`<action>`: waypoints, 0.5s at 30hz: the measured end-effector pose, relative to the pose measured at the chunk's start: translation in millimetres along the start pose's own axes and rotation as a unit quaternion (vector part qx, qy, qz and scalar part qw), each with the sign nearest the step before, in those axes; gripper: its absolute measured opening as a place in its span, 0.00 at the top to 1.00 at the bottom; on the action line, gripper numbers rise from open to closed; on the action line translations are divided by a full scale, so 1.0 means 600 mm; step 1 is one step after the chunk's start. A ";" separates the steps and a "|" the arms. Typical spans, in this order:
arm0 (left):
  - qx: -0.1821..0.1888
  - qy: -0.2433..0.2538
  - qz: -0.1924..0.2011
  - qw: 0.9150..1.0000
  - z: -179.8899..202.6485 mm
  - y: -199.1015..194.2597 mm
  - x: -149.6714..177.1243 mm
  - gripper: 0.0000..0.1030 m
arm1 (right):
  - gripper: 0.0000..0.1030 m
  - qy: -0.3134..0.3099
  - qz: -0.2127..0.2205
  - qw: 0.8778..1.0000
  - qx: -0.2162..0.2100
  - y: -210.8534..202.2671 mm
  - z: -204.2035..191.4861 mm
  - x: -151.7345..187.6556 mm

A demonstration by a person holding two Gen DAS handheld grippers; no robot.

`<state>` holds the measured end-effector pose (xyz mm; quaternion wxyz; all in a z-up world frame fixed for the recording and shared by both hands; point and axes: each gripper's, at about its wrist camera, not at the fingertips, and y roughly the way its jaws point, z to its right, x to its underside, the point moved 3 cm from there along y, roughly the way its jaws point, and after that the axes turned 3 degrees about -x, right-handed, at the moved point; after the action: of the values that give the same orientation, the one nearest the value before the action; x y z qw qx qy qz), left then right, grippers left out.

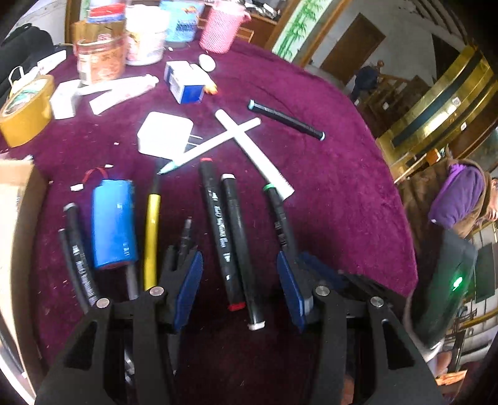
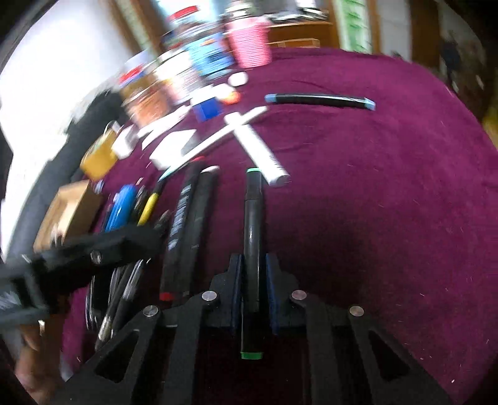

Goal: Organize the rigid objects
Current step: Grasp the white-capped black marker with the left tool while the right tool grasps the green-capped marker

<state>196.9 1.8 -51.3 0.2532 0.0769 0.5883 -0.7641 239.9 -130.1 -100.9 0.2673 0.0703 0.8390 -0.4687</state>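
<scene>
Tablecloth [image 1: 342,187] magenta; battery [image 1: 113,222] blue; cup [image 1: 219,26] pink mesh; green-capped marker [image 2: 252,236] black.

Round table [image 1: 358,193] under a deep purple velvet cloth, filling most of the room in front of me. Out at one o'clock, a pale wall with a brown wooden door [image 1: 353,46]. Beside it at twelve, a hanging scroll of green bamboo [image 1: 298,28] in a wooden frame. Swinging to two o'clock, a wooden staircase [image 1: 401,90], and next to it shiny gold trim [image 1: 442,102] catching the daylight. At three o'clock, a person in a purple top [image 1: 460,199], bent forward. Strong white light at ten o'clock.
</scene>
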 end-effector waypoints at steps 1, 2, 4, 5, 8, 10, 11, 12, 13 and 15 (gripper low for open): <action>0.002 0.001 -0.006 1.000 0.006 0.009 -0.005 0.53 | 0.88 0.018 -0.002 1.000 -0.016 -0.001 0.010 -0.002; 0.003 0.003 -0.008 1.000 0.010 0.015 -0.008 0.54 | 0.88 0.029 -0.004 0.999 -0.029 -0.002 0.017 -0.003; 0.005 0.003 -0.017 1.000 0.016 0.027 -0.016 0.57 | 0.88 0.027 -0.004 0.999 -0.028 -0.002 0.015 -0.002; 0.007 0.002 -0.020 1.000 0.016 0.032 -0.019 0.59 | 0.88 0.023 -0.003 0.999 -0.024 -0.003 0.012 -0.001; -0.001 -0.004 -0.027 1.000 0.017 0.041 -0.024 0.64 | 0.88 0.021 -0.003 1.000 -0.023 -0.005 0.012 0.001; -0.005 -0.002 -0.029 1.000 0.019 0.045 -0.025 0.65 | 0.88 0.026 -0.004 0.999 -0.028 -0.008 0.014 0.002; -0.012 0.001 -0.031 0.999 0.021 0.046 -0.025 0.65 | 0.88 0.028 -0.004 0.999 -0.029 -0.008 0.014 0.002; -0.018 0.002 -0.031 0.999 0.021 0.046 -0.026 0.65 | 0.88 0.029 -0.005 0.999 -0.030 -0.006 0.014 0.000; -0.025 -0.001 -0.032 0.999 0.022 0.046 -0.027 0.65 | 0.88 0.029 -0.005 0.999 -0.030 -0.004 0.014 -0.001; -0.025 -0.004 -0.036 0.999 0.022 0.048 -0.029 0.65 | 0.88 0.031 -0.005 0.999 -0.031 -0.004 0.014 -0.001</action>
<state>227.9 -10.6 -64.8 0.2300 0.0464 0.6082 -0.7583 242.5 -138.5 -102.4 0.2412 0.0720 0.8613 -0.4414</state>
